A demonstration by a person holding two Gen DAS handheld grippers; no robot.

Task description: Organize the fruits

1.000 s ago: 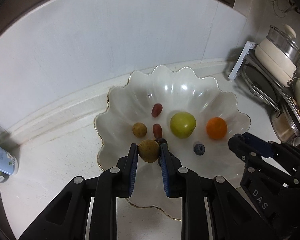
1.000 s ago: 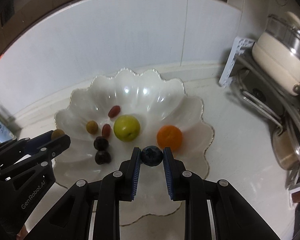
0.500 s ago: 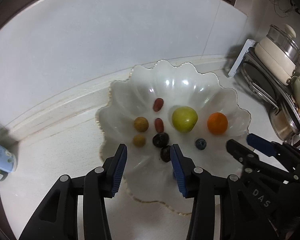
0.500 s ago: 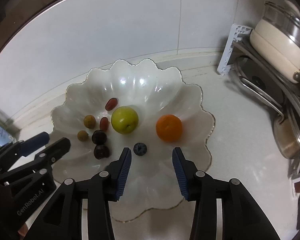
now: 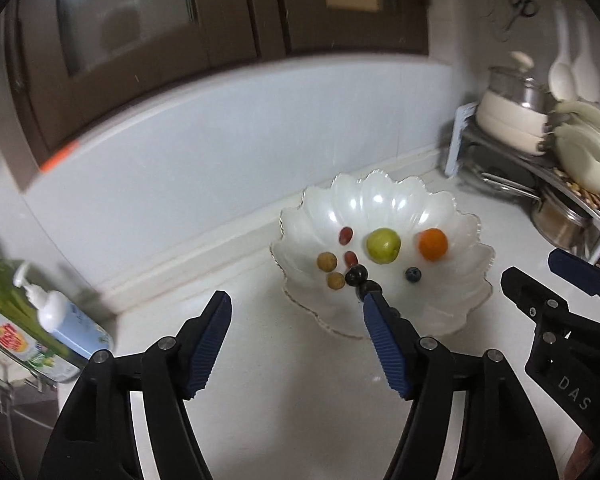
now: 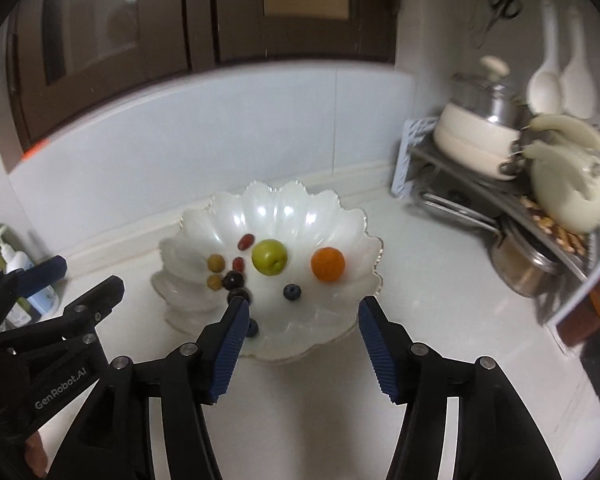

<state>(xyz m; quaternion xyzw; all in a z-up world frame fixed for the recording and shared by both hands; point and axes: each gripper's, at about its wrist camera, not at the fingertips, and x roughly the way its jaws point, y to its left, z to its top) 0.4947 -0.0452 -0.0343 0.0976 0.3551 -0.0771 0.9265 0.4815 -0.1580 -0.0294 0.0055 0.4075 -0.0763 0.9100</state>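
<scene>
A white scalloped bowl (image 5: 380,178) (image 6: 276,188) on the counter holds a green fruit (image 5: 383,245), an orange (image 5: 433,244), a blueberry (image 5: 413,275) (image 6: 291,292), two small brown fruits (image 5: 327,261), red grapes (image 5: 345,235) and dark grapes (image 5: 356,276). A second blue berry (image 6: 252,327) peeks out beside a finger. My left gripper (image 5: 296,298) (image 6: 88,272) hangs before the bowl's left front, jaws opening, nothing between them. My right gripper (image 6: 304,302) (image 5: 534,266) hangs over the bowl's front rim, jaws opening too and empty.
A dish rack with a cream pot (image 5: 512,120), steel pans and ladles fills the right corner. Soap bottles (image 5: 60,320) stand at the far left. An orange-filled jar (image 6: 596,308) sits at the right edge. Tiled wall and dark cabinets rise behind the bowl.
The left gripper let go of a brown fruit and the right of a blueberry; both now lie in the bowl. Both grippers opened wide and drew back and up.
</scene>
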